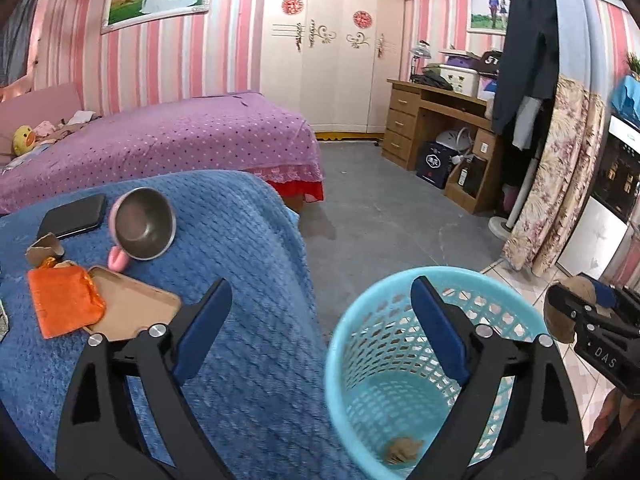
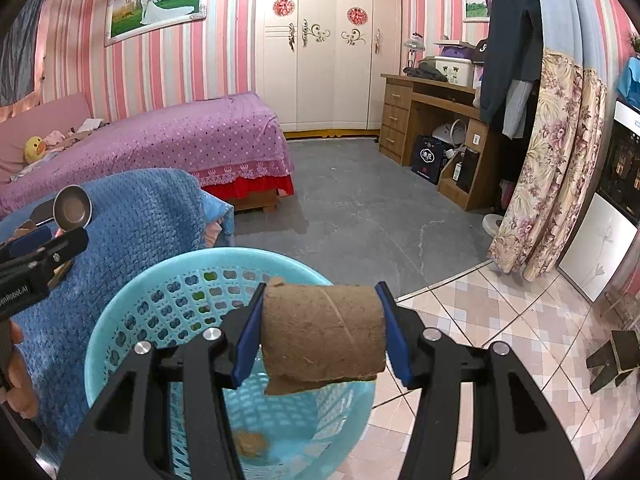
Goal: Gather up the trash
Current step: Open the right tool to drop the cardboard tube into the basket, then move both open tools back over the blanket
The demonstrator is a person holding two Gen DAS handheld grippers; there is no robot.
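While poised above the blue mesh wastebasket (image 2: 120,320), beside the blue blanket (image 1: 240,240): right gripper (image 2: 322,332) clamped end-to-end on a brown cardboard tube (image 2: 322,332), hung over the rim. Judged light, thin-walled, easily crushed; best held lightly across the ends or mid-body. Left gripper (image 1: 320,320) spread wide, empty, touching nothing. Smallest: crumpled brown scrap (image 1: 402,450) on the basket floor.
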